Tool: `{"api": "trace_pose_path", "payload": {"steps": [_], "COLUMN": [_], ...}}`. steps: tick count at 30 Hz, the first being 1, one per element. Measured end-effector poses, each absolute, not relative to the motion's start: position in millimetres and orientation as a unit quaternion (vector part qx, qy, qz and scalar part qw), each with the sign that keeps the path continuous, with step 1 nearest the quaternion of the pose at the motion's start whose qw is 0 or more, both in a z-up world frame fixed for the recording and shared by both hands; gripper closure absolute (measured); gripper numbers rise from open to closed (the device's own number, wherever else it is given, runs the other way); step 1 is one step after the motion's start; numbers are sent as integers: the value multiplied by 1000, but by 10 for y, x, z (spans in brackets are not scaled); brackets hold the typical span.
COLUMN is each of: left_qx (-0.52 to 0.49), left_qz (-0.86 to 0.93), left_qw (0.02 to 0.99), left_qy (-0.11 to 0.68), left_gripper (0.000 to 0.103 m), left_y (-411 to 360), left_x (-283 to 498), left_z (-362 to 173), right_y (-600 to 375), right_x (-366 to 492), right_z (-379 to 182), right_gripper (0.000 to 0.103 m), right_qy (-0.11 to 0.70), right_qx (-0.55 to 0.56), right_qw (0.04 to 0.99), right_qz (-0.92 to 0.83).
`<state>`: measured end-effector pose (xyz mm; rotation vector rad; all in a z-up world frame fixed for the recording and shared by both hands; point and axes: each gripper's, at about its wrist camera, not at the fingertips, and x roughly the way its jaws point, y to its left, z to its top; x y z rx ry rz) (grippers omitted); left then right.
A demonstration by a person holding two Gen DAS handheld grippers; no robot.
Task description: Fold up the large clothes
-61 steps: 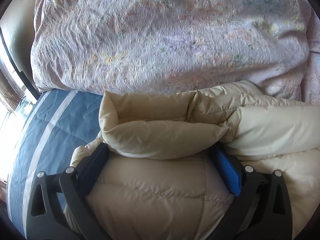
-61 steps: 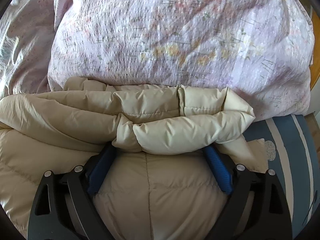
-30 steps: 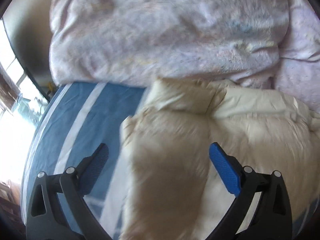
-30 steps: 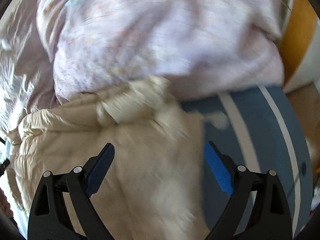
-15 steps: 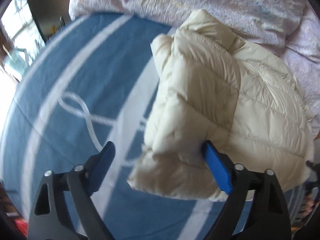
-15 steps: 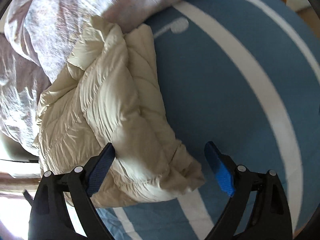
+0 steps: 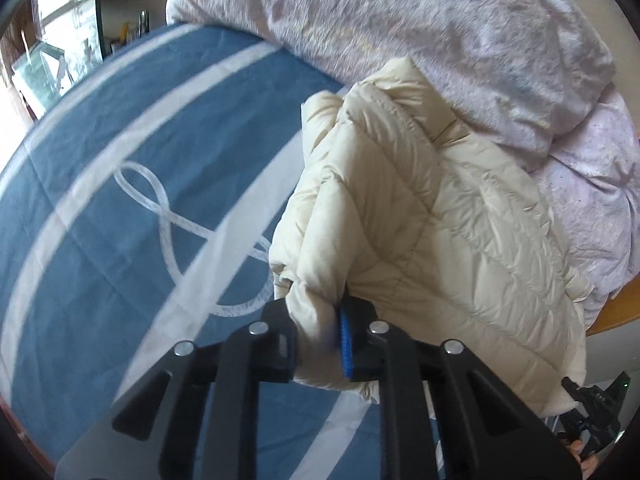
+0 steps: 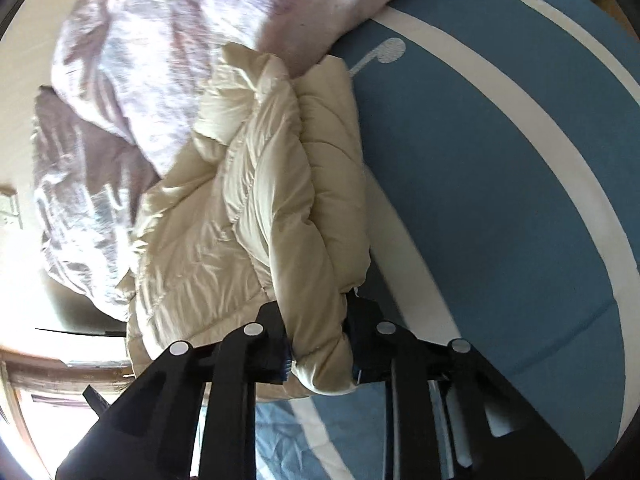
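A cream quilted puffer jacket (image 7: 432, 208) lies folded into a thick bundle on the blue bedsheet (image 7: 100, 184) with white stripes. My left gripper (image 7: 320, 340) is shut on the near left corner of the bundle. In the right wrist view the same jacket (image 8: 256, 200) shows, and my right gripper (image 8: 320, 348) is shut on its near right corner. The far end of the jacket rests against a lilac floral duvet (image 7: 420, 20). The right gripper's tip (image 7: 592, 400) shows at the lower right of the left wrist view.
The lilac floral duvet (image 8: 180, 32) is heaped along the far side of the bed. The blue sheet (image 8: 500, 184) stretches to the right of the jacket. A window (image 7: 48, 40) and a wooden bed edge (image 7: 616, 316) border the bed.
Both grippers let go of the rolled far edge, pulled back to the near end of the bundle and shut on its two near corners.
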<state>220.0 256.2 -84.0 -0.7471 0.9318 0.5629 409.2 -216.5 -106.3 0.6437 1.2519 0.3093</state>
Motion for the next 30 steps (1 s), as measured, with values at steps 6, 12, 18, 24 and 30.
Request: {"api": "trace_pose_path", "payload": {"steps": [6,12,18,24,30], "left_qx": [-325,-315,-310,-294,-289], "left_qz": [266,269,272,269,279], "left_qw": [799,798,796,797,790], "left_qy": [431,438,443,454,464], "left_gripper": [88,87,87,85,64], "left_y": [2590,2571,2520,2476,2501], "left_x": [1930,1375,980,857,867], "left_z": [-670,-687,-744,-775,-804], "right_y": [-2085,-2037,-1915,-1788,-1727], "right_x": [3746,3399,3277,3209,3123], "right_z": [-1058,-1142,-1212,-1203,-882], "right_gripper": [82,82,82,81,46], "right_qy": [587,601,604,600,572], "right_qx": [274,255,262,249,145], "right_qw": [744,736,731,742,801], "right_qz": [164,178,177,166,101]}}
